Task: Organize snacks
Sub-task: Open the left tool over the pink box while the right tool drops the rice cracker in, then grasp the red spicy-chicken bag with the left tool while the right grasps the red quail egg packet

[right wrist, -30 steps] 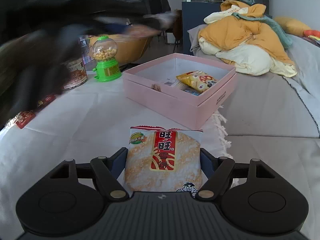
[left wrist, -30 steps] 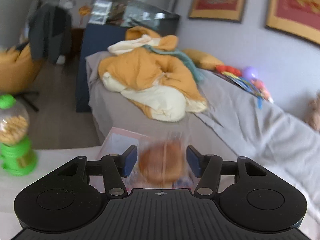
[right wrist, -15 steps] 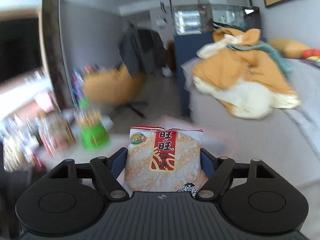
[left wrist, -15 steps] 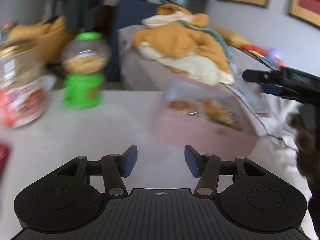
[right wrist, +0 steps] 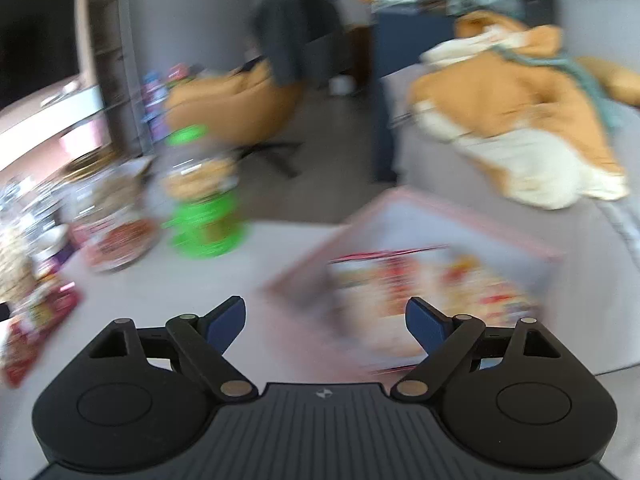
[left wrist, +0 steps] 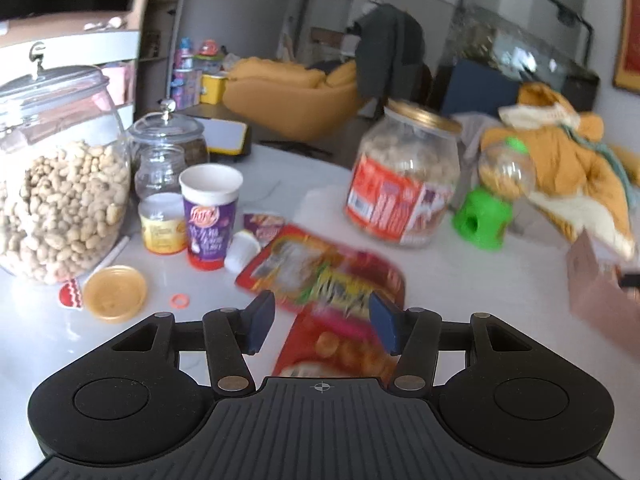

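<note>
Left wrist view. Our left gripper (left wrist: 318, 316) has its jaws apart with nothing between them, hanging over two red packets (left wrist: 320, 276) on the white table (left wrist: 480, 280). The packets lie just this side of the labelled jar (left wrist: 404, 184). Left of that jar stand a purple cup (left wrist: 211, 216), a small yellow tub (left wrist: 162, 224), a loose yellow lid (left wrist: 114, 292) and a big peanut jar (left wrist: 60, 184); right of it, the green dispenser (left wrist: 486, 208). We judge the risk here to be a pinch that catches both overlapping packets, or a sweep that tips the cup.

Right wrist view, badly blurred. Our right gripper (right wrist: 326, 322) is spread wide and empty. The pink box (right wrist: 400, 208) sits right of the green dispenser (right wrist: 204, 220), with a rice cracker packet (right wrist: 400, 292) in or over it; we cannot tell whether it rests inside. If it sits on the rim, it may slide out.
</note>
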Available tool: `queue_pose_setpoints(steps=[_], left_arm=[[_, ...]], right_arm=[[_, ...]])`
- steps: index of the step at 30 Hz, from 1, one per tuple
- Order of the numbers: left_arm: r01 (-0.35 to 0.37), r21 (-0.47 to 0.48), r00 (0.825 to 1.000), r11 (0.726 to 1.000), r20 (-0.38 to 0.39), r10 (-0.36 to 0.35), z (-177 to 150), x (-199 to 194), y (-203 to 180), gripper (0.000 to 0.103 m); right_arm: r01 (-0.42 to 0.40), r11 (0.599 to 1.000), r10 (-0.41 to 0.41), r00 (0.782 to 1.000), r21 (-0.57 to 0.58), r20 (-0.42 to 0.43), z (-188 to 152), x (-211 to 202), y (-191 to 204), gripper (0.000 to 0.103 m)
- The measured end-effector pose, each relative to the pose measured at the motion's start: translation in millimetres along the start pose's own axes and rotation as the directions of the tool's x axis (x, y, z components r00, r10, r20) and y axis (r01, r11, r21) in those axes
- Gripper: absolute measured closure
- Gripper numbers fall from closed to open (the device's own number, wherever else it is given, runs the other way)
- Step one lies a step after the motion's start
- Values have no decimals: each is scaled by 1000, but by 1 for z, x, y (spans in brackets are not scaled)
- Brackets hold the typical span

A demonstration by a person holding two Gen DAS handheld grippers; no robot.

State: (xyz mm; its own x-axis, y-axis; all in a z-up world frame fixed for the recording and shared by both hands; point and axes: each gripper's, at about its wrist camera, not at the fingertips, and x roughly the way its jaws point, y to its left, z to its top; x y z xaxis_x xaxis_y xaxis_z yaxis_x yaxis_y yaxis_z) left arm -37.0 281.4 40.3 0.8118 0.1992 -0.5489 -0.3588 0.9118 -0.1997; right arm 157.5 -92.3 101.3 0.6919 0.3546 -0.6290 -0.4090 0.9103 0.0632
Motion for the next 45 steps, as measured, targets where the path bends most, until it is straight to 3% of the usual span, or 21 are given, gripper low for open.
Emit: queue_pose_setpoints(steps=[3, 6, 8, 10, 13, 15, 16, 17, 19, 21, 24, 27, 29, 31, 32, 35, 40, 43, 45], left_arm=[[37, 37, 997, 999, -75, -34, -12, 5, -1, 45], [22, 71, 998, 997, -67, -18, -22, 3, -5, 45], [101, 76, 992, 992, -86, -95, -27, 2, -12, 46], [208, 72, 972, 976, -123, -198, -34, 0, -17, 49], [308, 106, 942, 945, -169, -288, -43, -6, -30, 49], [392, 82, 907, 916, -198, -371, -43, -5, -31, 50], [415, 59, 896, 908, -199, -397, -42, -6, -28, 50], [418, 39, 895, 907, -188, -405, -40, -6, -25, 50], [360, 0, 927, 933, -117, -357, -32, -9, -10, 50], [244, -103, 969, 964, -11, -246, -17, -9, 16, 52], [112, -172, 991, 979, 90, -97, 7, 7, 42, 52], [8, -175, 999, 985, 48, 0, 30, 48, 53, 52], [13, -230, 1000, 973, 10, -10, 36, 75, 59, 52], [55, -255, 998, 965, -22, -63, 37, 92, 58, 53], [72, -253, 996, 965, -30, -83, 36, 95, 54, 60], [106, -155, 994, 982, -13, -109, 30, 80, 32, 75], [235, -78, 967, 969, -80, -242, 13, 56, 0, 76], [348, -52, 923, 936, -152, -352, 0, 46, -18, 76], [421, -9, 887, 907, -203, -414, -7, 38, -32, 76]], right_arm=[[-90, 995, 86, 993, -51, -86, -4, 15, 57, 15], [-180, 980, 166, 975, -86, -149, -11, 26, 109, 15], [-215, 969, 194, 966, -117, -170, -19, 26, 138, 15], [-230, 959, 199, 962, -163, -186, -27, 25, 162, 15], [-245, 950, 202, 955, -192, -217, -35, 24, 177, 15], [-253, 948, 208, 952, -192, -227, -39, 22, 181, 15], [-252, 949, 207, 951, -192, -229, -40, 21, 182, 15], [-251, 949, 205, 951, -191, -230, -43, 22, 183, 15], [-250, 952, 205, 950, -176, -237, -44, 21, 183, 15], [-259, 955, 218, 945, -147, -245, -43, 24, 179, 15], [-284, 951, 246, 935, -125, -257, -50, 32, 183, 15], [-299, 938, 247, 932, -178, -266, -60, 37, 200, 15], [-301, 930, 248, 937, -211, -246, -66, 34, 210, 17], [-306, 921, 251, 939, -239, -234, -71, 29, 214, 30], [-318, 911, 261, 937, -261, -231, -74, 24, 213, 41], [-306, 898, 243, 944, -316, -223, -81, 9, 203, 41], [-259, 913, 206, 960, -316, -191, -92, -9, 163, 41], [-225, 931, 179, 968, -288, -176, -96, -16, 142, 39], [-213, 940, 171, 970, -267, -171, -98, -19, 129, 31]])
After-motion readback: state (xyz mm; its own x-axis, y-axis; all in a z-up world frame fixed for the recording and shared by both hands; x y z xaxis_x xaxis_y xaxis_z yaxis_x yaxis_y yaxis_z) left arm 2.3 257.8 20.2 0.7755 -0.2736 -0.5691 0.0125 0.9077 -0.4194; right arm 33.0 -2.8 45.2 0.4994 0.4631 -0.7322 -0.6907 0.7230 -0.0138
